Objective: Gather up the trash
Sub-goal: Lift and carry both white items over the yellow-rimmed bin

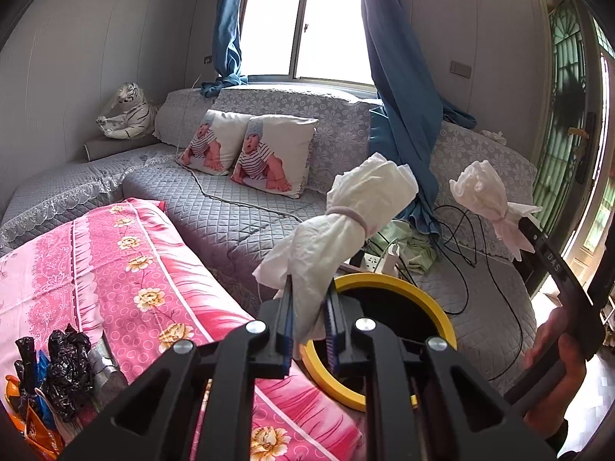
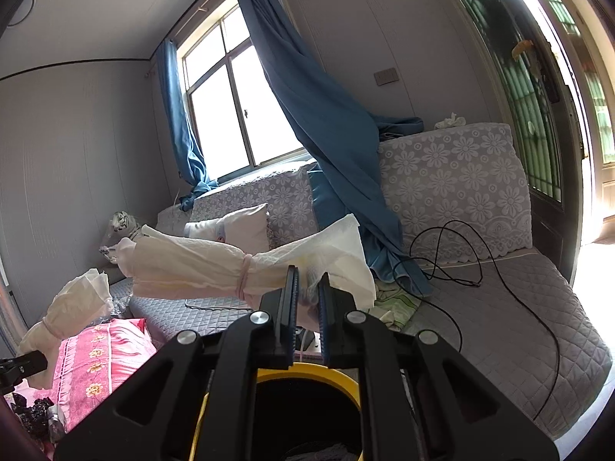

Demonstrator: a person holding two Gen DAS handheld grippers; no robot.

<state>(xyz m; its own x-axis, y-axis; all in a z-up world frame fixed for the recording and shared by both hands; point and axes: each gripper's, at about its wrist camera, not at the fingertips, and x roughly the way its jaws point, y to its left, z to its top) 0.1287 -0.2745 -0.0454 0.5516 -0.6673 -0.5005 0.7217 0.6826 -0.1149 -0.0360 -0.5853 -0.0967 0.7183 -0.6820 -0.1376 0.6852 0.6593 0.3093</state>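
Left gripper (image 1: 309, 315): you clamp one end of a white tissue bundle (image 1: 346, 223), tied with a pale band, above the bin's rim.
Right gripper (image 2: 307, 307): your fingers pinch a second bundle (image 2: 215, 261), banded the same way, its long end pointing left over the sofa.
Bin (image 1: 430, 299): yellow rim, dark inside, directly below both of your grippers.
Sofa (image 1: 230, 223): grey quilted cover with a lace flower backrest; two printed cushions (image 1: 250, 153) lean against the back.
Pink bedding (image 1: 134, 269): floral, lying at the left beside the bin.
Wrappers (image 1: 50, 376): black and orange scraps on the bedding's near corner.
Cable (image 2: 461, 261): black, looped across the right seat.
Room: blue curtains (image 1: 399, 115) frame a bright window (image 1: 303, 23); a toy tiger (image 1: 127, 111) sits in the left corner.
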